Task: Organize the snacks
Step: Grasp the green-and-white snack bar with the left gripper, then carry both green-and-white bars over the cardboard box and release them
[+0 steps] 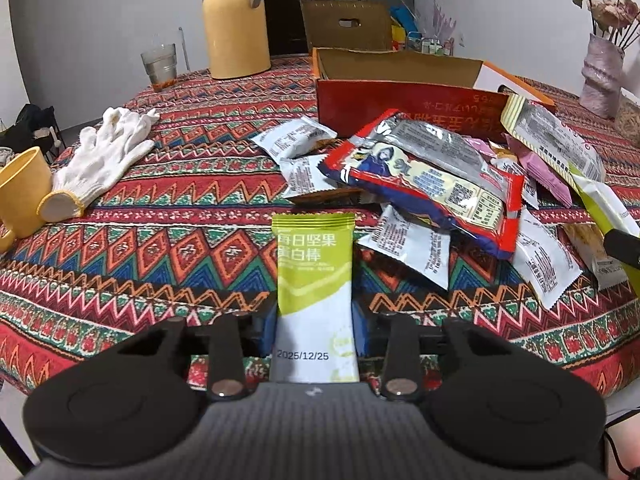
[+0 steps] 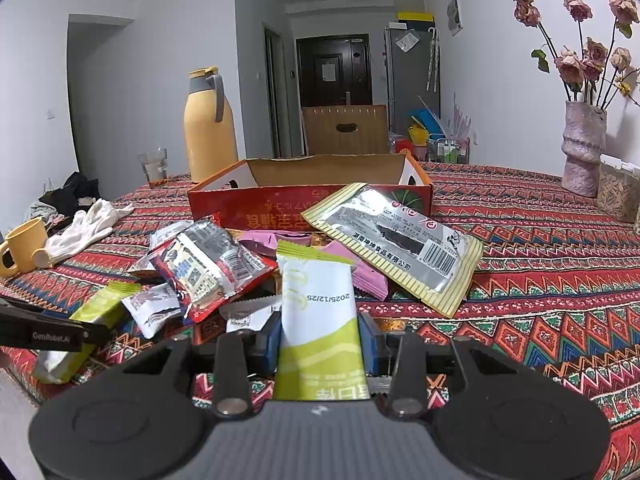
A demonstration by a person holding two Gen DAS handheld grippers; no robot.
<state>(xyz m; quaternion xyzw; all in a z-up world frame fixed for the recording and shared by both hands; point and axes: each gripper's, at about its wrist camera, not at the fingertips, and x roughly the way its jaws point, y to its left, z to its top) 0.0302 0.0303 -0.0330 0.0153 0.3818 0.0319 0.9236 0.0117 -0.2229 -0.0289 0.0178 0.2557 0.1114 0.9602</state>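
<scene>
one green bar (image 1: 314,288) between each hand-held gripper's pads

a: your left gripper (image 1: 314,336) tips steeply down, jaws clamped on a green bar (image 1: 314,280) standing upright between the blue pads (image 1: 267,334).

b: and your right gripper (image 2: 320,340) tips down less, jaws pinching its own bar (image 2: 320,320) the same way, bar end poking forward past the fingertips.
</scene>
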